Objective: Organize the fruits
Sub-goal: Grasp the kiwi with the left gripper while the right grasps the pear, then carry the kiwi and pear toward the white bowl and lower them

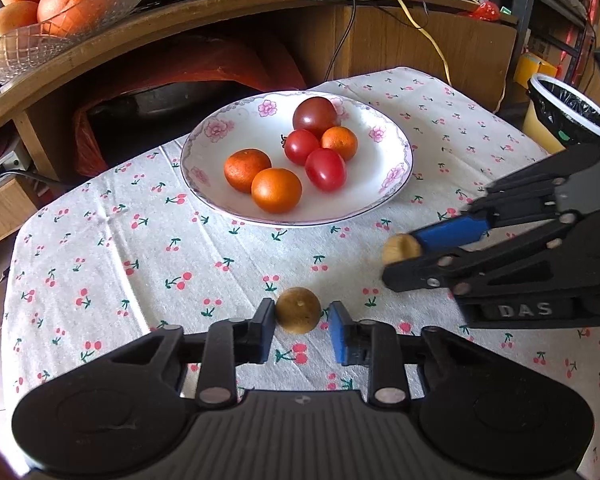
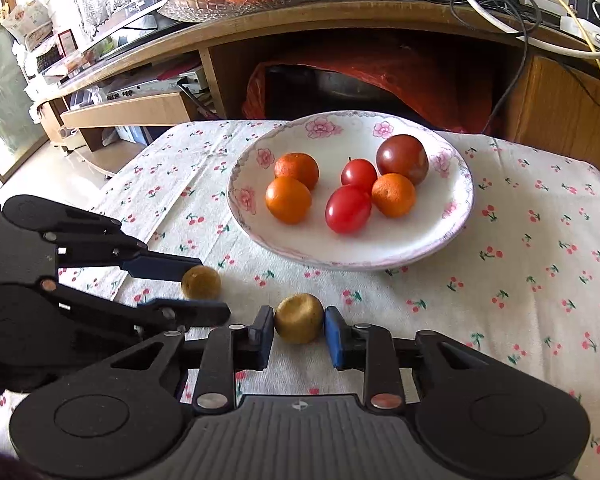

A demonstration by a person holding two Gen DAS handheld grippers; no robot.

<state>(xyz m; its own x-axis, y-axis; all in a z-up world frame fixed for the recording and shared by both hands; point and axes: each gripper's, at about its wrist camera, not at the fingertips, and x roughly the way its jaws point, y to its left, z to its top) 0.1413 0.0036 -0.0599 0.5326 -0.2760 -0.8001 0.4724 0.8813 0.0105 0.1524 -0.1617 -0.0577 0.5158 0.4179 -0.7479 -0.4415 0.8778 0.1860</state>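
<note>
Each gripper's fingers are closed on a small brown fruit resting on the counter: left gripper point(image 1: 298, 322) holds one fruit point(image 1: 298, 315), right gripper point(image 2: 299, 330) the other point(image 2: 299, 318); the plate point(image 1: 220, 196) lies just ahead, nearer the left one

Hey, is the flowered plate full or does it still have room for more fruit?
Room left. The flowered plate holds six fruits clustered mid-plate, with bare white around them. Two brown fruits sit outside on the cloth.
</note>
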